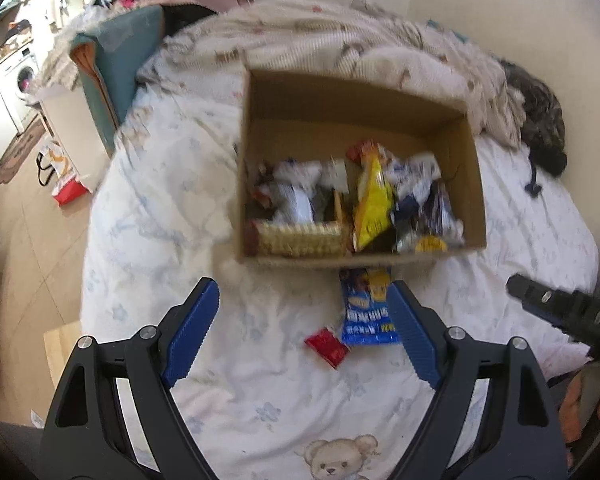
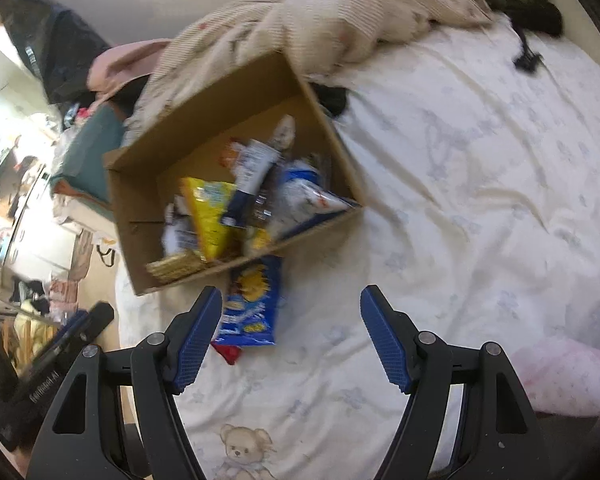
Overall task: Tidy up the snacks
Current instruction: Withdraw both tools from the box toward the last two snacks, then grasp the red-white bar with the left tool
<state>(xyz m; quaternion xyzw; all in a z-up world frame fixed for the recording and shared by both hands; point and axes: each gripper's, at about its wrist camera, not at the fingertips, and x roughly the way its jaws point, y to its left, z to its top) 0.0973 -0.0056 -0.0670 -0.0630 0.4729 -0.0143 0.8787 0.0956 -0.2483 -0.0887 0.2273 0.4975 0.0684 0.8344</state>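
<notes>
Right now I see both sets of fingers spread wide and gripping nothing. My left gripper (image 1: 304,312) hangs over the bed (image 1: 160,220) at lower centre, its right finger (image 1: 412,332) at the edge of the blue snack packet (image 1: 366,308). A small red packet (image 1: 326,346) lies beside it. Above, mid-frame, the cardboard box (image 1: 256,152) holds assorted snacks. My right gripper (image 2: 292,328) hovers with that blue packet just beyond its left finger (image 2: 198,332).
</notes>
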